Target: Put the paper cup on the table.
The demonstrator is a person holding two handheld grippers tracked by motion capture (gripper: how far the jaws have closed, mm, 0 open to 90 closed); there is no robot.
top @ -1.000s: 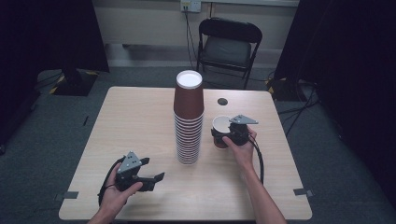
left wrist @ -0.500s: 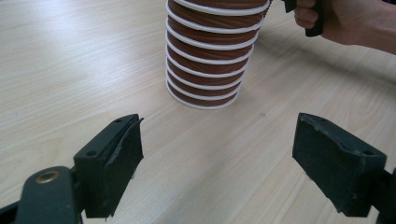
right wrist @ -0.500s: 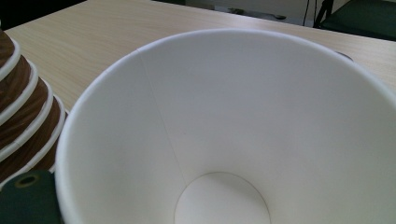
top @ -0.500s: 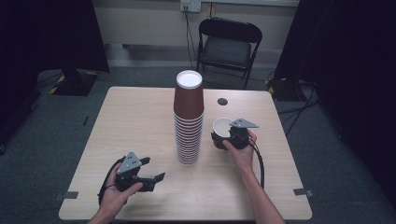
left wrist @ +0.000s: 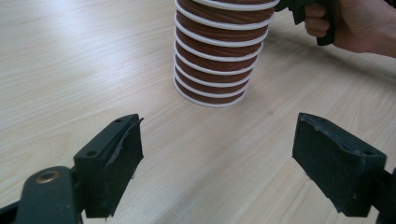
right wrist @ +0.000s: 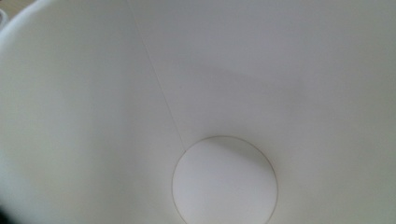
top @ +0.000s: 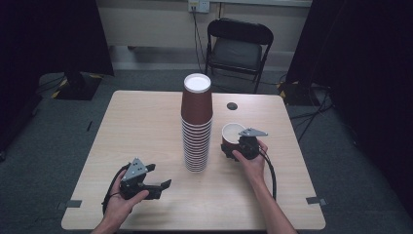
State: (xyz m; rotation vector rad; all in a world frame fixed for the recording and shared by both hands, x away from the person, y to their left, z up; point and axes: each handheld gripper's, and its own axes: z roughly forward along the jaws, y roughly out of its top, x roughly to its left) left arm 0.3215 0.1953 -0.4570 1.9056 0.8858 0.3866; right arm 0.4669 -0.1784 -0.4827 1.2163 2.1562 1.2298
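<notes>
text: none readable | cups [top: 197, 124]: plain brown, white rims, no print | held cup [top: 232, 136] inside: blank white | table [top: 146, 126]: bare wood, no labels | grippers: no legible marks

Stack of paper cups [top: 197, 127]: brown outside, white rims, nested mouth-down into a tall upright column; white base of the top cup faces up. Stands near the middle of the wooden table [top: 146, 122]. The left gripper view shows its lower rims [left wrist: 215, 70] resting on the tabletop.

Single paper cup [top: 232, 135]: brown outside, white inside, mouth up and tilted, just right of the stack, apart from it. Its white interior and round bottom [right wrist: 224, 182] are bare.
</notes>
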